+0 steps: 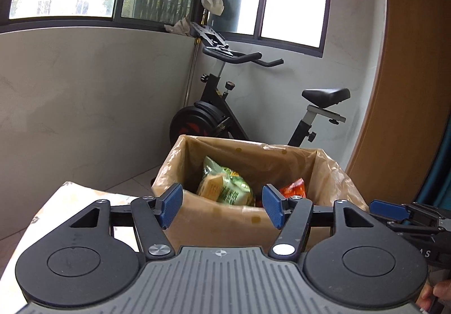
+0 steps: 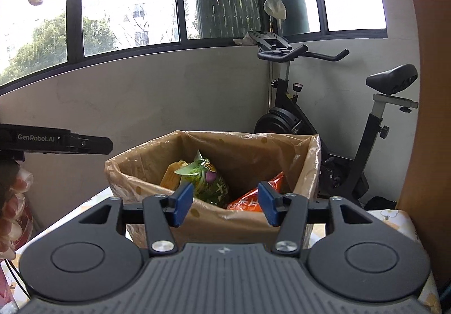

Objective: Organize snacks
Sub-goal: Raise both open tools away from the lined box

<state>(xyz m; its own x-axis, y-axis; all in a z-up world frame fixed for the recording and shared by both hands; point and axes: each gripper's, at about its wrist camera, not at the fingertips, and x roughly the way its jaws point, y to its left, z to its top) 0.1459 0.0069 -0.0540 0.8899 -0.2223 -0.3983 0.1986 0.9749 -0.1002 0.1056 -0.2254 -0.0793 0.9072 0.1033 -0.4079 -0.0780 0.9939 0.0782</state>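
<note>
Fingers spread and empty on both grippers: the left gripper (image 1: 222,206) hovers at the near rim of the box (image 1: 214,218), its blue pads (image 1: 171,205) wide apart with nothing between them, while the right gripper (image 2: 225,205) beside it is likewise parted and holding nothing. Between them on the table (image 2: 394,218), the bag-lined box holds the snacks: from the left, a yellow pack (image 2: 170,177) leaning against the liner, a green pack (image 2: 208,184) upright in the middle, and an orange pack (image 2: 253,198) at the right, lying low against the near wall. No snack shows on the patterned tabletop in either view, though much of it is hidden behind the grippers. Judged from this, the sorting looks largely or wholly done, with perhaps only stray items out of view left. An exercise bike (image 1: 253,105) stands behind the box by the window.
</note>
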